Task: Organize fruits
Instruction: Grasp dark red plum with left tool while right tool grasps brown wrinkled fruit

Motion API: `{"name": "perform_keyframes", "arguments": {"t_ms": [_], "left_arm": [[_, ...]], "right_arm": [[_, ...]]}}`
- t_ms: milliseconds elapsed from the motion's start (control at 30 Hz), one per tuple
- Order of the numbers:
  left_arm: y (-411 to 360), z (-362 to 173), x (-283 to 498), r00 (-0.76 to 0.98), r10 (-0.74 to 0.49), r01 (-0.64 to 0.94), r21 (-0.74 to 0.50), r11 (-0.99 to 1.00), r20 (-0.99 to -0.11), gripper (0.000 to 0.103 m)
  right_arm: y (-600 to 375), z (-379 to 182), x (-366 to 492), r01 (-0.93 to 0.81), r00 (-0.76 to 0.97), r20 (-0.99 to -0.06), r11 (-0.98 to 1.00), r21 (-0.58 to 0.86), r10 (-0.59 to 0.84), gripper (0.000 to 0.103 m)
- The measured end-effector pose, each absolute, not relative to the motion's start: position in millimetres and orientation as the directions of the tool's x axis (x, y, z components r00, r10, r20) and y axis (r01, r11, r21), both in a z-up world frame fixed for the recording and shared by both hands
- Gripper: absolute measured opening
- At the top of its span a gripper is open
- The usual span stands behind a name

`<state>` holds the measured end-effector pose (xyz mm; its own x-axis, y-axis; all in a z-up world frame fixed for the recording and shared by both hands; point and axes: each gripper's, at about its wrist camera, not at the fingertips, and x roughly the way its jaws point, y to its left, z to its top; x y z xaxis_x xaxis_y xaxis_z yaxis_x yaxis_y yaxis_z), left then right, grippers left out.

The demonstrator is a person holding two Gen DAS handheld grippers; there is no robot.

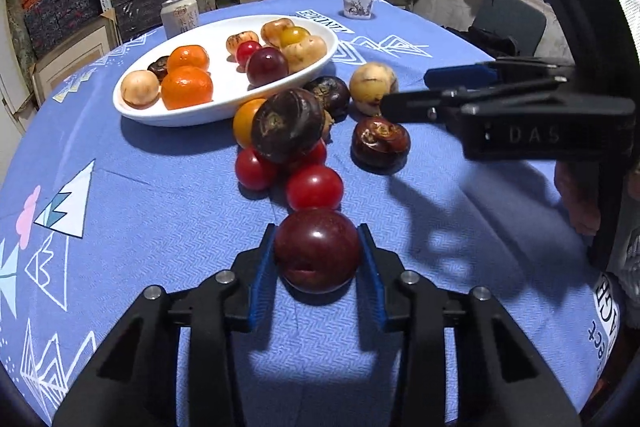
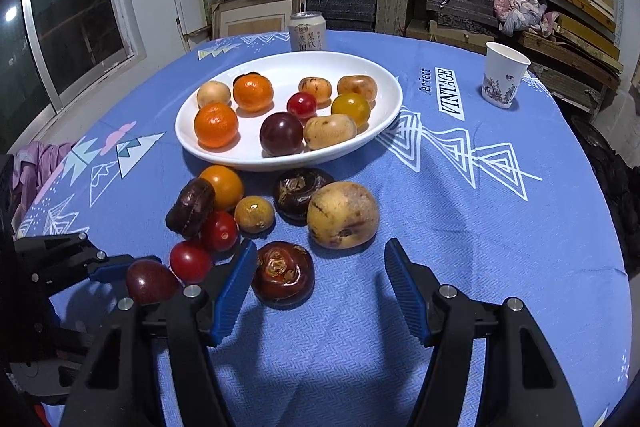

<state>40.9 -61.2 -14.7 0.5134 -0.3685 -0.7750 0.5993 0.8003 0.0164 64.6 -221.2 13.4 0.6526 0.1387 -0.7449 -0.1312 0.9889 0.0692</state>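
Left wrist view: left gripper (image 1: pixel 318 259) clamped around dark plum (image 1: pixel 318 251); right gripper (image 2: pixel 320 291) spread, empty. Nine fruits on plate (image 2: pixel 384 119); roughly nine outstanding.

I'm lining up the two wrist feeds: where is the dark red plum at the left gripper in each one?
Left wrist view: the dark red plum sits low in the centre, between the left gripper pads, on the blue tablecloth.
Right wrist view: the same plum is at the lower left edge, beside a red tomato.
Shared landmark: the white oval plate of fruit lies beyond the plum in both views.
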Motion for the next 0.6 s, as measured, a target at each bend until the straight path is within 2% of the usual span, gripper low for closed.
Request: {"name": "perform_keyframes", "arguments": {"t_ms": [233,300,600], "left_arm": [[-39.7,2.6,39.5,0.622,-0.333,0.512,0.047,0.858,-0.709,0.039],[-27.9,7.9,43.4,0.642,-0.326,0.472,0.022,0.882,-0.694,0.039],[-12.7,13.7,55.8,0.657,-0.298,0.414,0.0,0.91,-0.692,0.039]], "right_arm": [[-208.0,5.2,62.1,-0.151,0.637,-0.761,0.988,0.03,0.121,0.067],[-204.1,1.2,63.1,-0.153,0.629,-0.769,0.988,0.02,0.113,0.067],[-186.8,-13.3,64.6,-0.169,0.627,-0.778,0.983,-0.073,0.05,0.067]]}}
